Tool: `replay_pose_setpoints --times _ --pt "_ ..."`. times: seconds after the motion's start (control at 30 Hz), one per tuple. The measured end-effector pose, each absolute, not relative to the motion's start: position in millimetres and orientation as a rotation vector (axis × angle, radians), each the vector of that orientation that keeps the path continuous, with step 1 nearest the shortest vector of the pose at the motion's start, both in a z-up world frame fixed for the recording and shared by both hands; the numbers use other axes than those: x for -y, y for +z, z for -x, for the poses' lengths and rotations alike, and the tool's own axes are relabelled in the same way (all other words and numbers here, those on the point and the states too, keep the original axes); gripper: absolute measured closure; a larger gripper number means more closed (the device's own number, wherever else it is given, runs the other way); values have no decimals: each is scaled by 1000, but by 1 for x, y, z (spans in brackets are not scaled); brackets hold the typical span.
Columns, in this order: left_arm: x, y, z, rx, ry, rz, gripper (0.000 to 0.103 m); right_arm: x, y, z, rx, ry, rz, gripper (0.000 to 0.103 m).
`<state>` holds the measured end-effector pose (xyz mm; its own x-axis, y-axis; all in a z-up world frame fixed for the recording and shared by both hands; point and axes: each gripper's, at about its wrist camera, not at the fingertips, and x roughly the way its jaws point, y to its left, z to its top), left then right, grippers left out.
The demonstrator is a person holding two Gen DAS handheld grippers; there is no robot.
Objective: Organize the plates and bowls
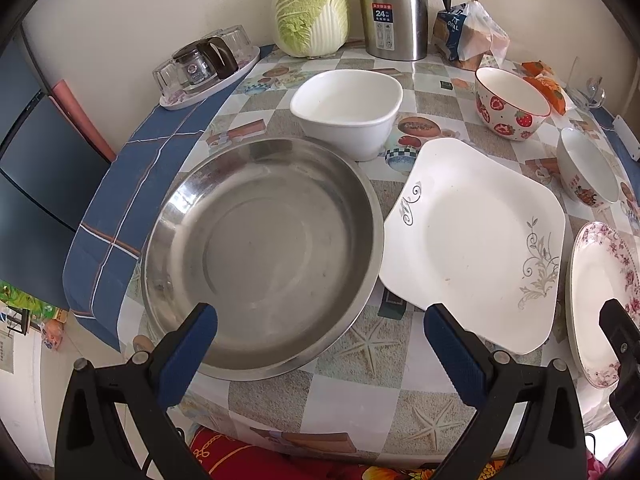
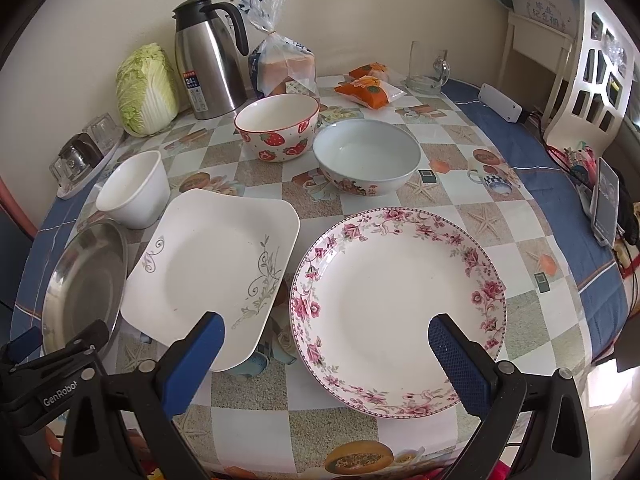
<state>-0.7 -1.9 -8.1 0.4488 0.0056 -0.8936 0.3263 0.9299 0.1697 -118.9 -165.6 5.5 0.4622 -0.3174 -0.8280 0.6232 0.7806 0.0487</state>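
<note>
A steel pan (image 1: 260, 252) lies at the table's front left, also in the right wrist view (image 2: 84, 280). A square white plate (image 1: 476, 240) (image 2: 212, 272) lies beside it, then a round floral plate (image 2: 396, 308) (image 1: 600, 300). Behind stand a white square bowl (image 1: 348, 112) (image 2: 134, 188), a strawberry bowl (image 1: 512, 104) (image 2: 276, 132) and a pale bowl with a picture (image 2: 368, 156) (image 1: 584, 172). My left gripper (image 1: 320, 320) is open and empty over the pan's near rim. My right gripper (image 2: 326, 330) is open and empty over the floral plate's near edge.
At the back stand a cabbage (image 1: 310, 8), a steel thermos jug (image 1: 394, 8), a bagged loaf (image 2: 282, 64), orange snack packs (image 2: 370, 90) and a tray of glasses (image 1: 204, 68). A phone (image 2: 606, 200) and white box (image 2: 500, 102) lie at the right edge.
</note>
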Motion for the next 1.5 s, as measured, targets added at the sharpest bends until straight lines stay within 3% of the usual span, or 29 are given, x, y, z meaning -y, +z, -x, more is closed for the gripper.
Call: replay_pose_setpoints --times 1.5 --pt "4 -11 -1 -1079 -208 -324 0 170 0 117 -915 -580 -403 0"
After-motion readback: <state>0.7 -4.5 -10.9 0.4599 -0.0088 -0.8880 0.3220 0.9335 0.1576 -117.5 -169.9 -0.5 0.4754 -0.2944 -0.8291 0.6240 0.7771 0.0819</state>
